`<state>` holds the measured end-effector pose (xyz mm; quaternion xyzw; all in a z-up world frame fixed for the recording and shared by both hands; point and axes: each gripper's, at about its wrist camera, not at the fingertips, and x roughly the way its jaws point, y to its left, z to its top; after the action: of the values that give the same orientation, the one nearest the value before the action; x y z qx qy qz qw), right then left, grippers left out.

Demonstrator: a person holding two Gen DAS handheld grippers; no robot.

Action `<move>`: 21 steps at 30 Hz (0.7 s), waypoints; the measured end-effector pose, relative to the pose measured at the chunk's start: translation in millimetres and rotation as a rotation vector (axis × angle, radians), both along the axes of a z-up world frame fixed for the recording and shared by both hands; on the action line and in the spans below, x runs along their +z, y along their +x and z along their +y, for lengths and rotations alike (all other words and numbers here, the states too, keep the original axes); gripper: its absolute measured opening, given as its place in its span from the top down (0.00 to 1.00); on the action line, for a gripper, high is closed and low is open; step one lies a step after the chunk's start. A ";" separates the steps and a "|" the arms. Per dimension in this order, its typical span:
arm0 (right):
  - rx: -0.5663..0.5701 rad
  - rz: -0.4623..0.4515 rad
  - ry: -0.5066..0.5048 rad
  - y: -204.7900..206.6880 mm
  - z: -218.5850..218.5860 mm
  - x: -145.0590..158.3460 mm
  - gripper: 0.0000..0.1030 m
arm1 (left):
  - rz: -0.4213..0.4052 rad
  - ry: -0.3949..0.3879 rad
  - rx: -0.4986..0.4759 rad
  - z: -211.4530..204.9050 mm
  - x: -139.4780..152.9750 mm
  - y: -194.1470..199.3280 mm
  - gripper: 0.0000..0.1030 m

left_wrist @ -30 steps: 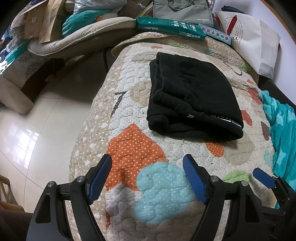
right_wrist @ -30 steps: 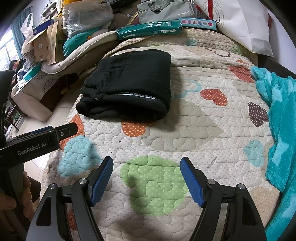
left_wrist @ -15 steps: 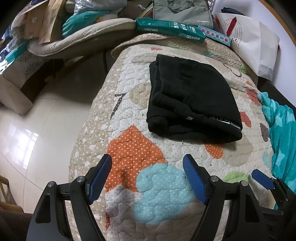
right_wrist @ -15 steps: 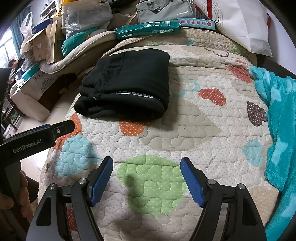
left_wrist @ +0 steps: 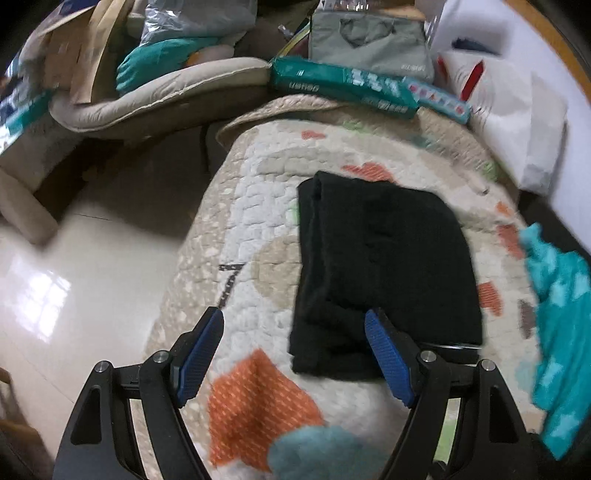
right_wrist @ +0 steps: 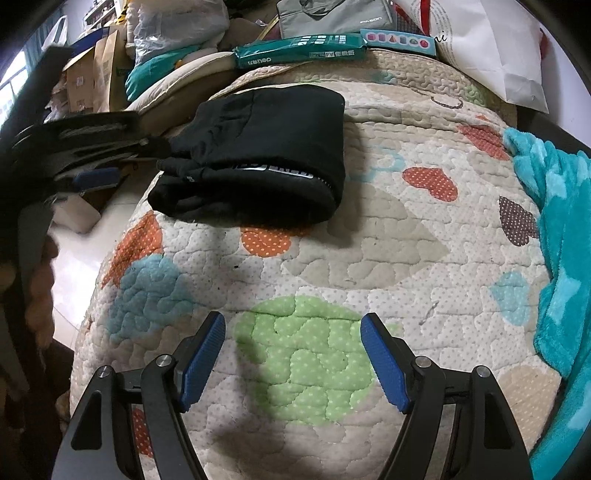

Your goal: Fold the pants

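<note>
The black pants [left_wrist: 384, 266] lie folded into a thick rectangle on the patterned quilt [left_wrist: 240, 221], near its left edge. My left gripper [left_wrist: 295, 325] is open just before the bundle's near left corner. Its right fingertip [left_wrist: 380, 332] overlaps the near edge, and I cannot tell whether it touches. The right wrist view shows the pants [right_wrist: 266, 147] at the far left, with the blurred left gripper [right_wrist: 92, 162] beside their left end. My right gripper [right_wrist: 291, 328] hangs open over a green patch of quilt [right_wrist: 406, 258], well short of the pants, with nothing between its fingers.
A teal fleece blanket [right_wrist: 561, 240] runs along the quilt's right side. A green box [right_wrist: 299, 51], a grey bag [right_wrist: 332, 18] and a white paper bag [right_wrist: 498, 44] line the far end. Shiny floor [left_wrist: 74, 277] and piled cushions [left_wrist: 147, 99] lie to the left.
My left gripper has moved forward to the pants, so its right finger now overlaps their near edge. The right gripper has stayed put, and both stay open.
</note>
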<state>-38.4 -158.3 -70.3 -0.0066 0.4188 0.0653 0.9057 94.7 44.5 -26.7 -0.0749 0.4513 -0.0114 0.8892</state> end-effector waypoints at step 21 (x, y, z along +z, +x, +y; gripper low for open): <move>-0.023 -0.121 0.083 -22.8 -9.4 41.5 0.19 | -0.571 0.201 0.130 0.4 102.1 -152.9 0.00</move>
<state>-61.2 -167.7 -28.8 0.0318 0.3603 0.0717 0.9295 -58.3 44.9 75.4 -0.0090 0.1762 0.0696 0.9818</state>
